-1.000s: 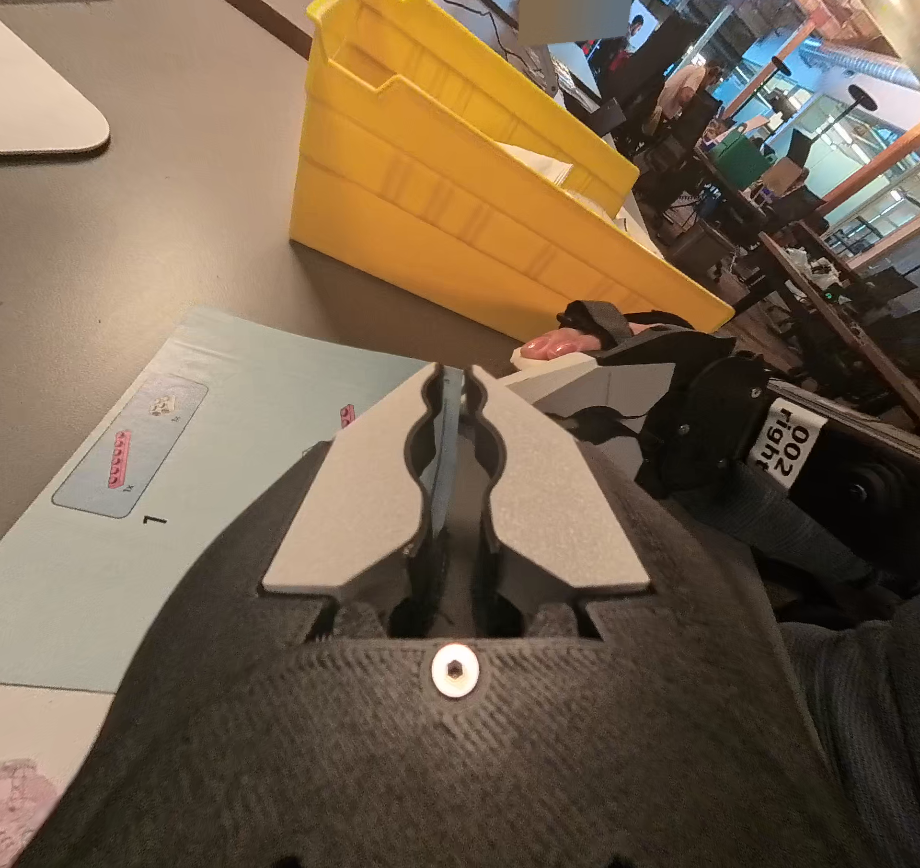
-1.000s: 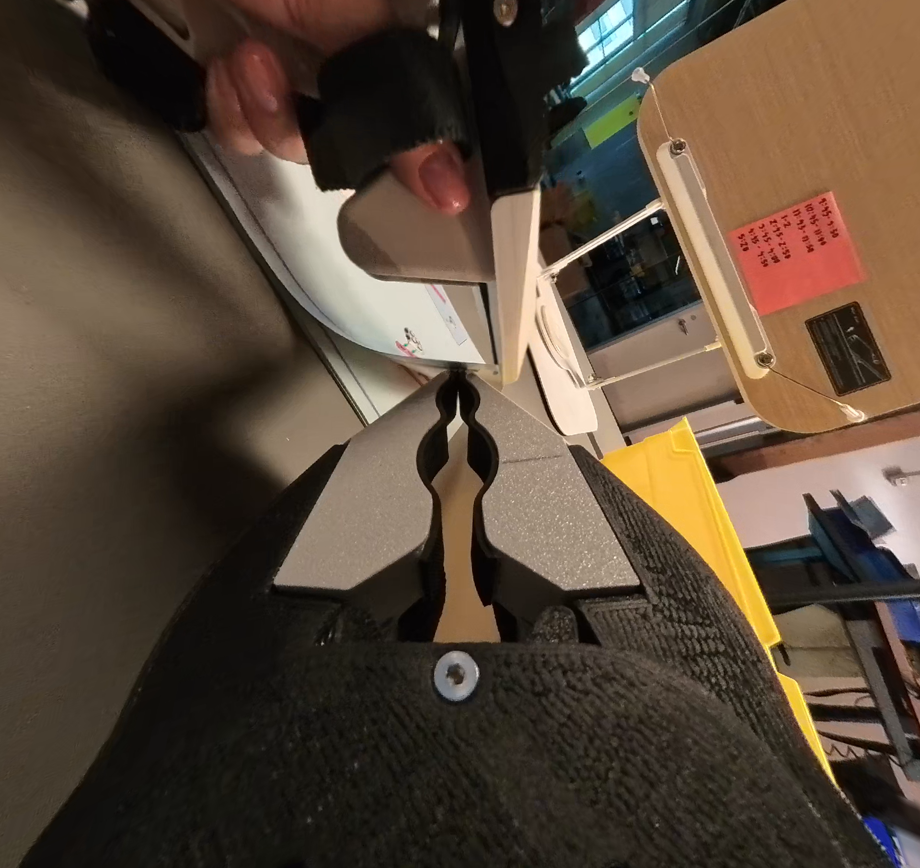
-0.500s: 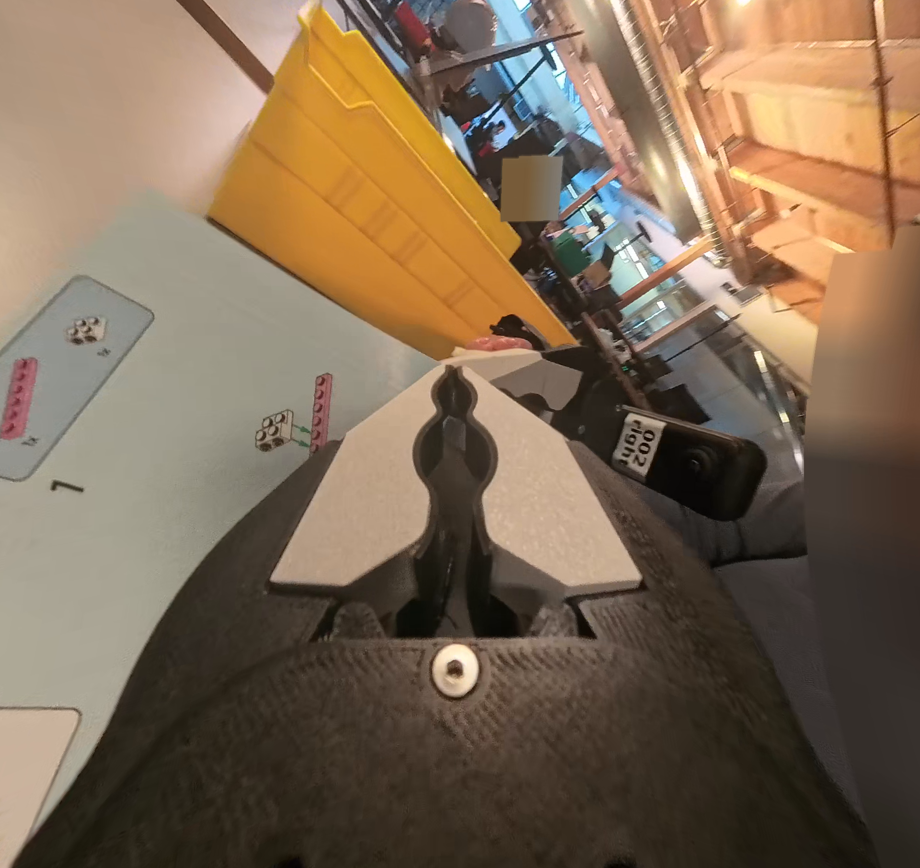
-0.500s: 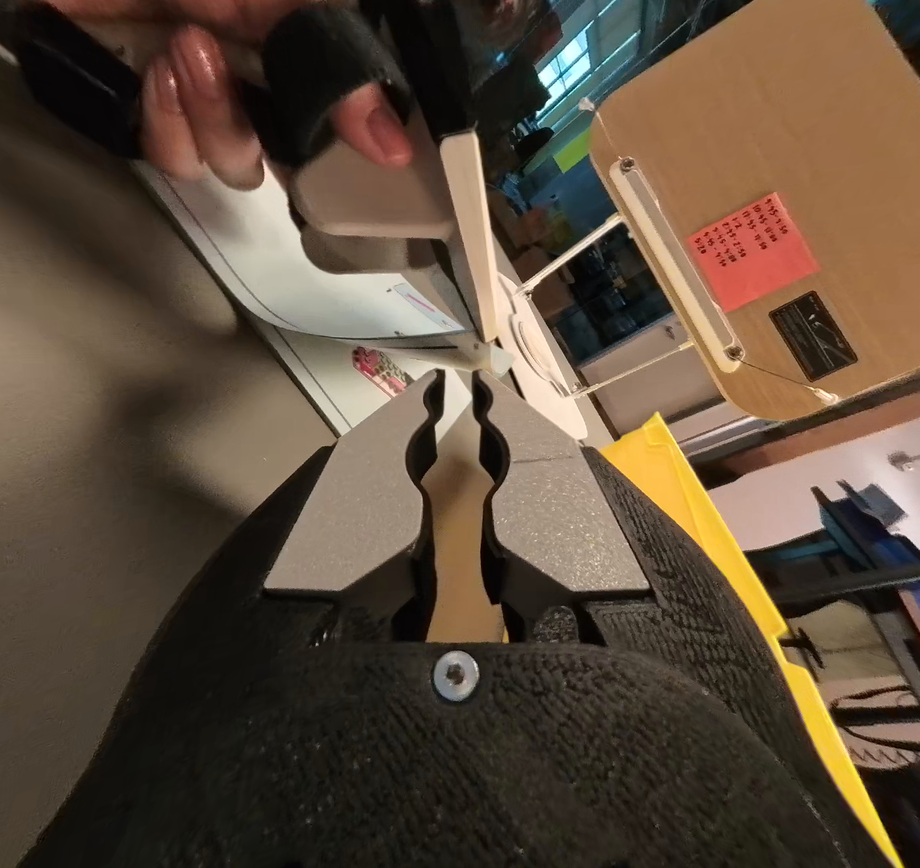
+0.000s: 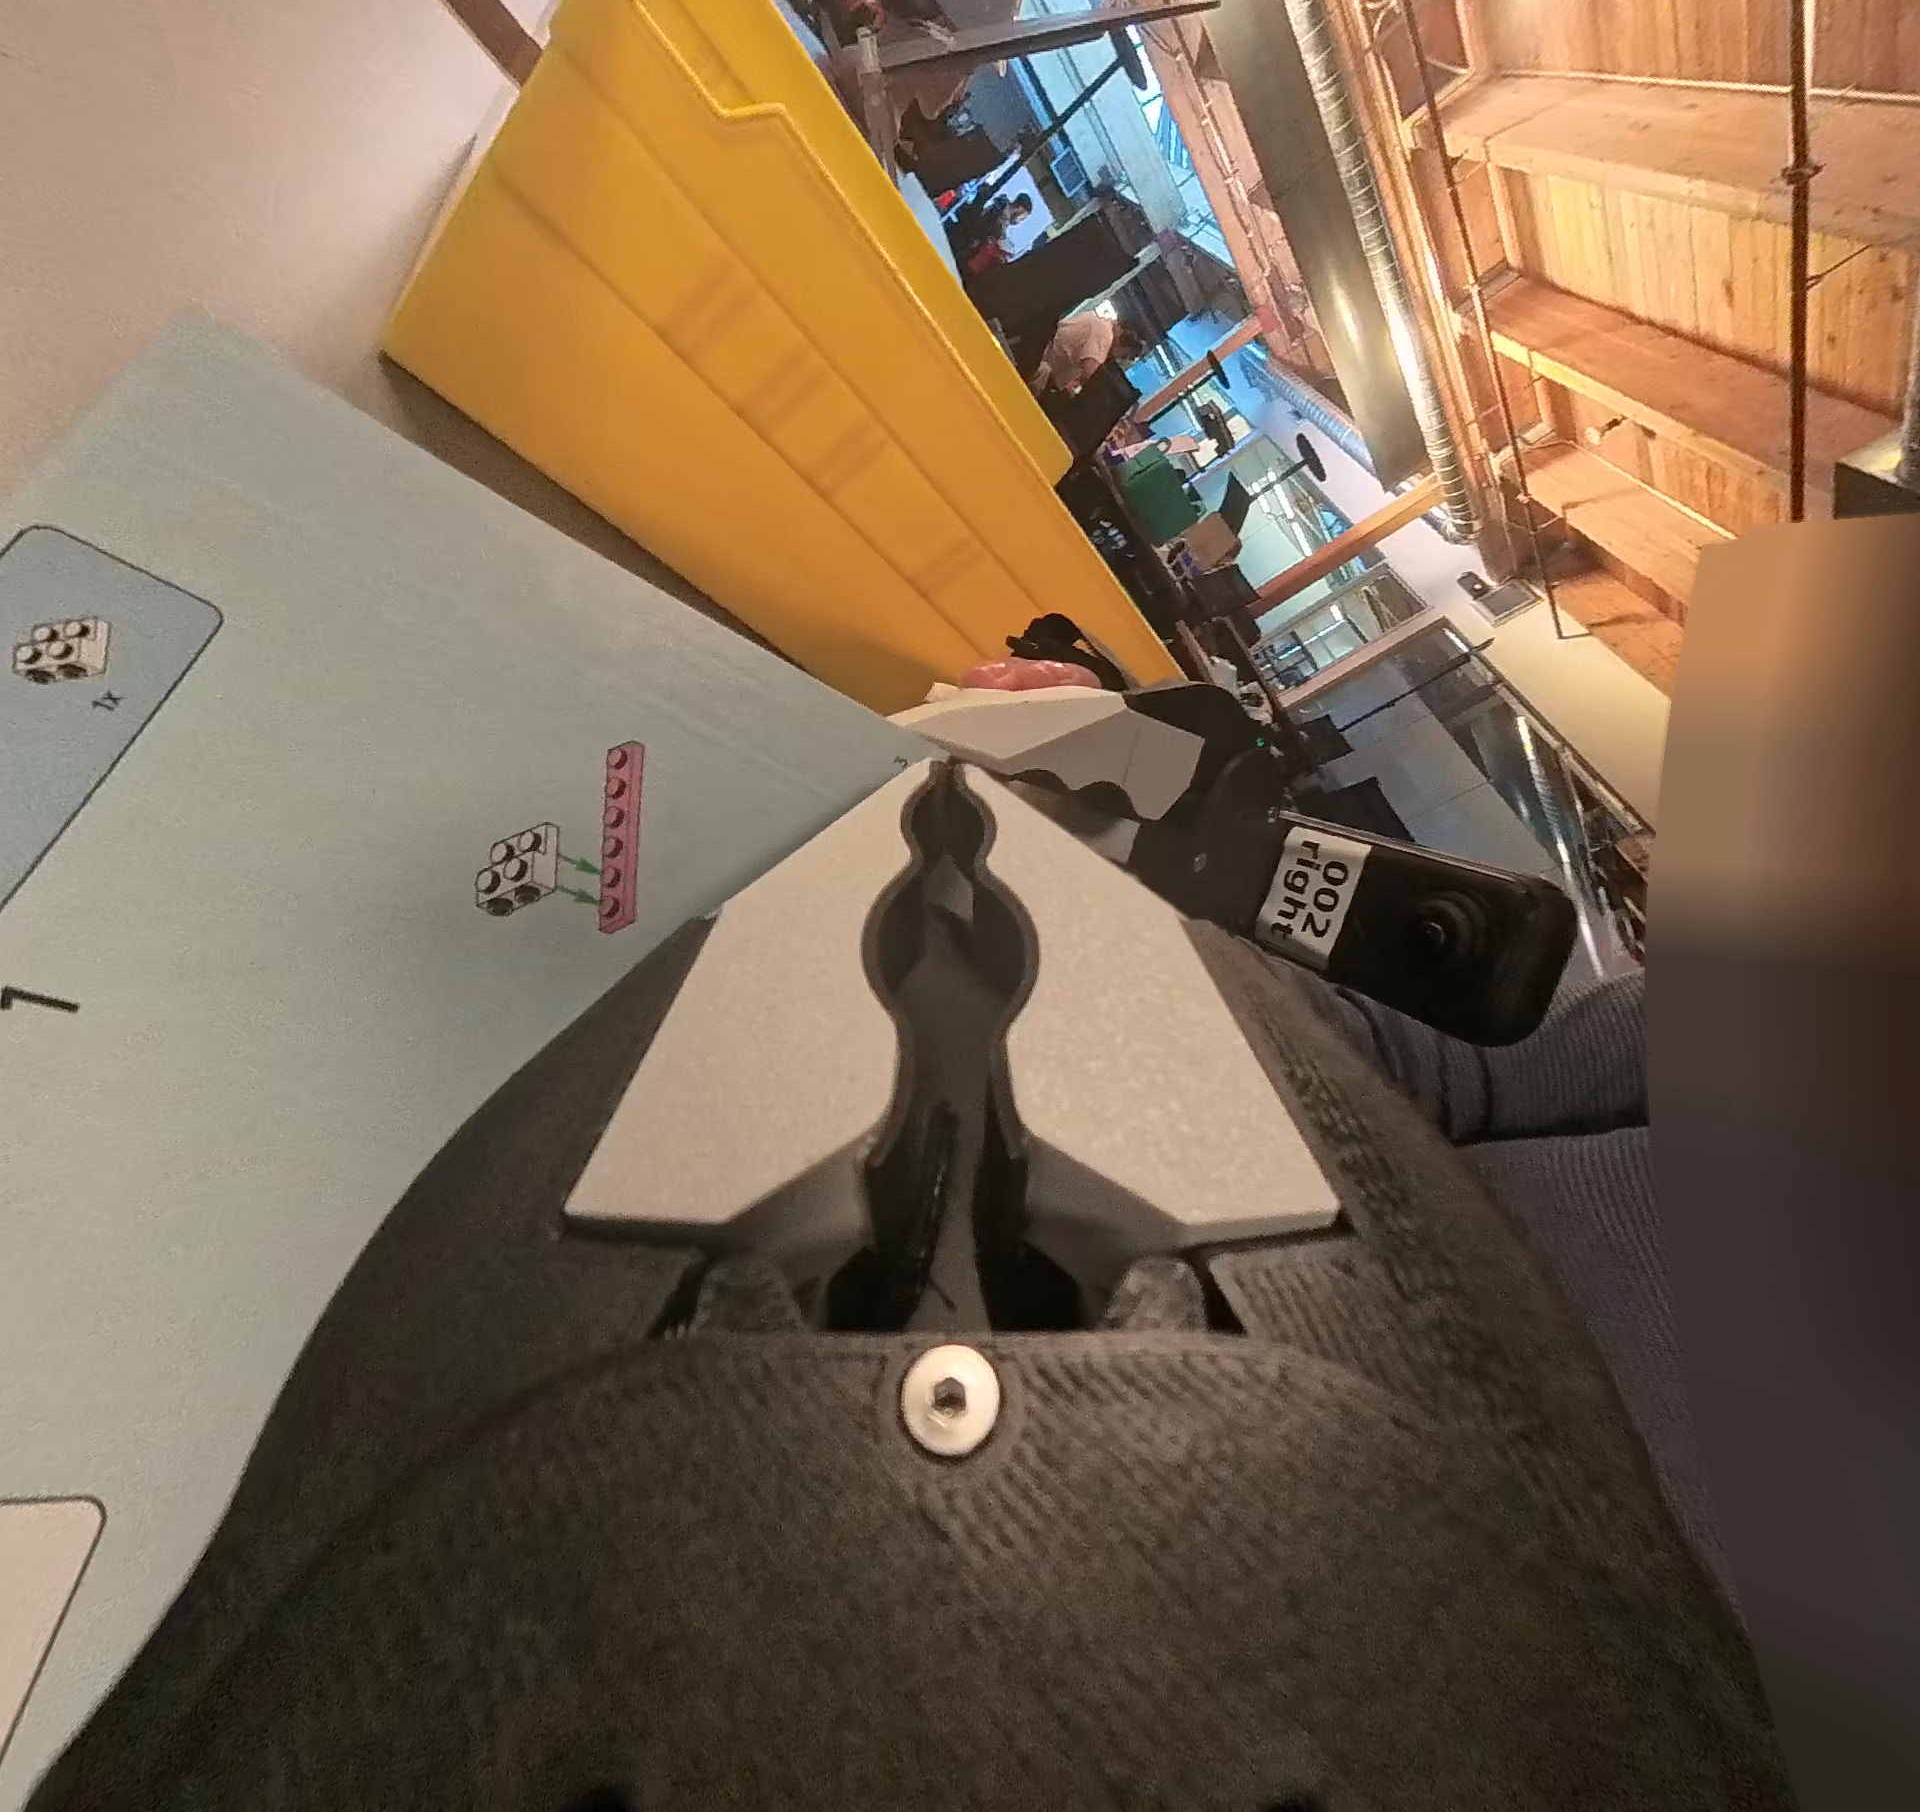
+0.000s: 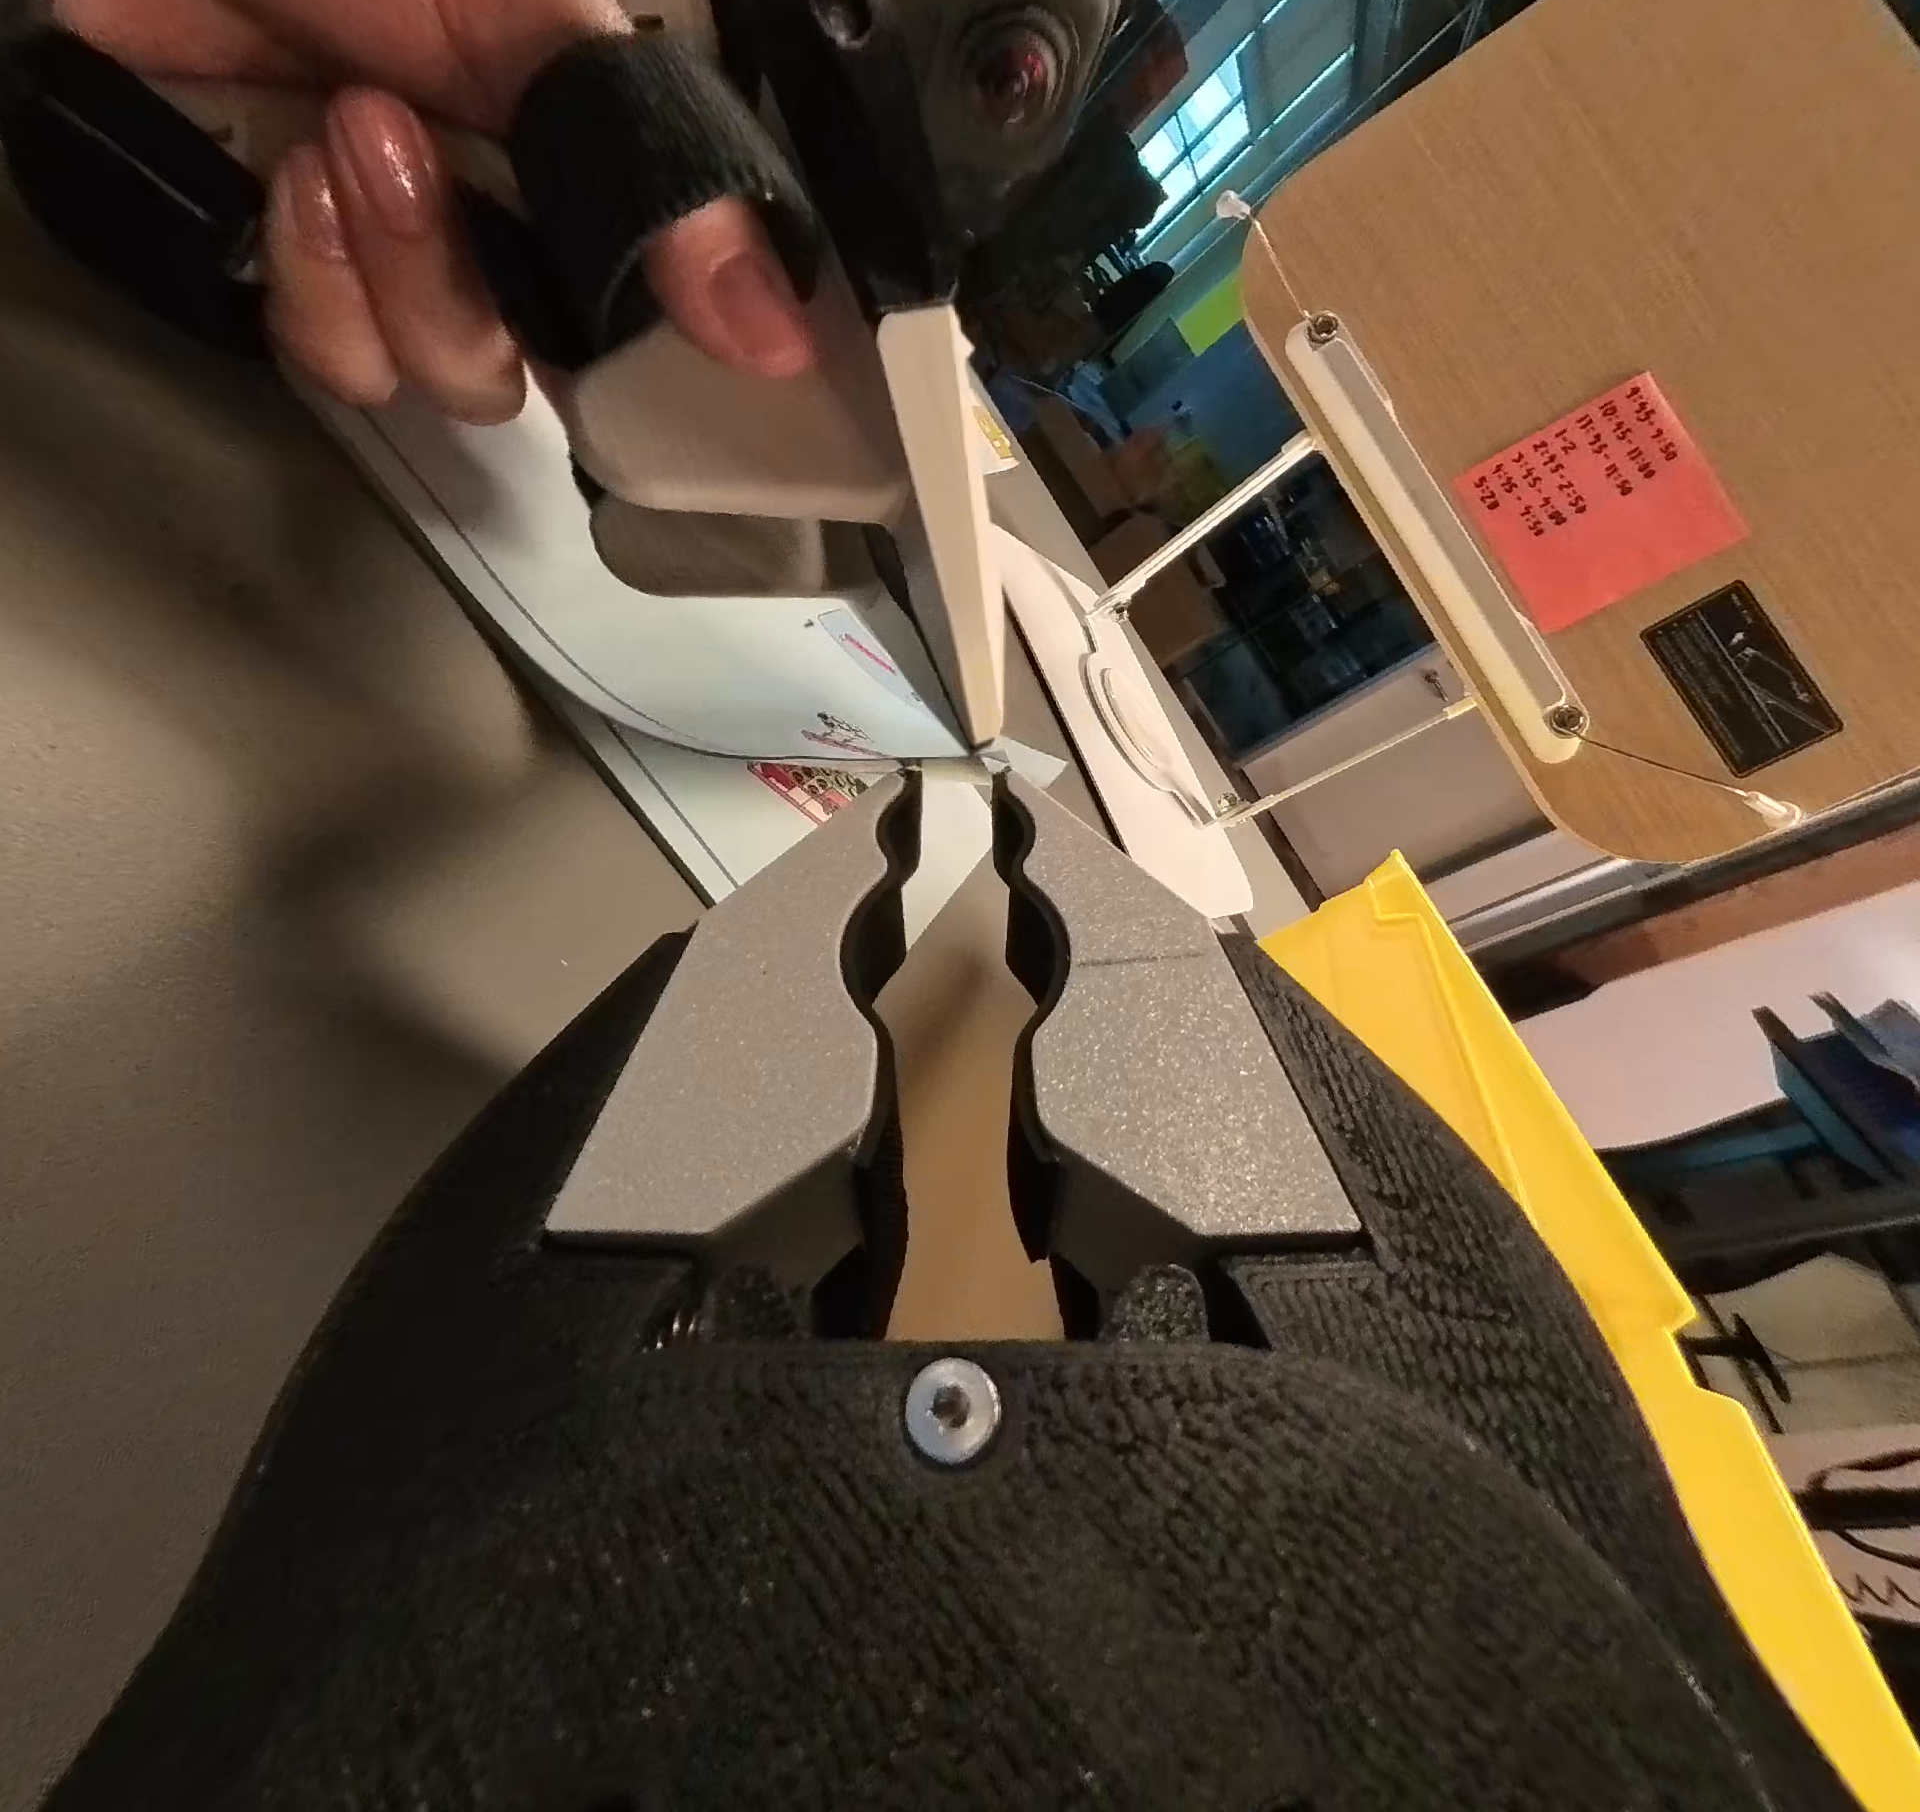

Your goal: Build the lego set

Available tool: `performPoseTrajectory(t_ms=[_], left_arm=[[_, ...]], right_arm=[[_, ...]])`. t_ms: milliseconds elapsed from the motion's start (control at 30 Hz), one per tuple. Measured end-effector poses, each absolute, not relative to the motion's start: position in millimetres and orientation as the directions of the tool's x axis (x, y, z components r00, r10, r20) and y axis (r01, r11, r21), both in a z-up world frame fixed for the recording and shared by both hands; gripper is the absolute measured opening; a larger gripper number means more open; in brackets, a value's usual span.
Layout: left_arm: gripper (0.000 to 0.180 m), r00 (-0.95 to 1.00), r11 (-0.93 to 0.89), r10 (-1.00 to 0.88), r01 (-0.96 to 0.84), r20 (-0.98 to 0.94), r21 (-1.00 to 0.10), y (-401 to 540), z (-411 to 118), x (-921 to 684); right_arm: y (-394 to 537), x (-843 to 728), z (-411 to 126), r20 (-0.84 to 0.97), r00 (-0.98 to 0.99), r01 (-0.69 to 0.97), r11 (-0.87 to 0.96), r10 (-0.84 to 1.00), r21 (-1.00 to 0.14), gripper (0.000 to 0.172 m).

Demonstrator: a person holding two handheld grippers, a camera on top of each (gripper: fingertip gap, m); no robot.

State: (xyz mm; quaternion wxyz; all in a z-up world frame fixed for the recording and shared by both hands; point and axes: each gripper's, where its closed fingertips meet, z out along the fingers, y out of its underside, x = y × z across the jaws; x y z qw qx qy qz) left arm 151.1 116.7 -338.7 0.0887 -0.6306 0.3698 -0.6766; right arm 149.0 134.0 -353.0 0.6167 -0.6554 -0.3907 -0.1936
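My left gripper [image 5: 943, 773] is shut on the corner of a light blue instruction booklet page [image 5: 364, 723] and holds it lifted off the table. In the right wrist view the left gripper's fingers [image 6: 935, 515] pinch the curled page [image 6: 727, 682] at its corner, with a hand [image 6: 416, 100] on the handle. My right gripper [image 6: 954, 788] is open, its tips just below that corner and not pressing on it. It also shows in the left wrist view [image 5: 1039, 728], just beyond my left fingertips. Another booklet page [image 6: 810, 786] lies flat below.
A yellow plastic bin [image 5: 727, 328] stands on the grey table [image 5: 156, 100] behind the booklet; it also shows in the right wrist view [image 6: 1455, 1087]. A wooden board with a pink sticker [image 6: 1610, 256] stands on a white base [image 6: 1122, 723] beyond the booklet. My two grippers' fingertips are within a few centimetres of each other.
My right gripper was shut on the page corner and has opened. My left gripper closed on that corner and tilted up, lifting the page.
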Motion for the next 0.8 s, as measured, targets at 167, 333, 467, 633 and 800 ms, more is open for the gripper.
performPoseTrajectory(t_ms=[167, 333, 467, 633, 800], left_arm=[[0.0, -0.141, -0.677, -0.661, -0.312, 0.737, -0.666, 123.8, -340.5, 151.6], [0.023, -0.079, -0.552, -0.795, -0.313, 0.601, -0.773, 130.5, -344.6, 150.0], [0.025, -0.092, -0.506, -0.818, -0.353, 0.567, -0.787, 122.0, -350.7, 153.0], [0.011, -0.09, -0.51, -0.813, -0.365, 0.575, -0.779, 121.3, -353.5, 153.1], [0.0, -0.131, -0.556, -0.769, -0.348, 0.626, -0.755, 121.0, -347.6, 150.5]], right_arm=[[134.4, 149.5, -353.5, 0.735, 0.62, 0.751, 0.062, 0.274, -0.657, 0.011], [135.0, 149.8, -354.7, 0.733, 0.621, 0.752, 0.056, 0.278, -0.657, 0.011], [135.0, 149.7, -355.2, 0.733, 0.62, 0.752, 0.054, 0.28, -0.657, 0.01], [134.9, 149.5, -355.2, 0.731, 0.621, 0.75, 0.056, 0.283, -0.659, 0.009], [135.0, 149.7, -355.2, 0.73, 0.623, 0.749, 0.054, 0.283, -0.66, 0.009]])
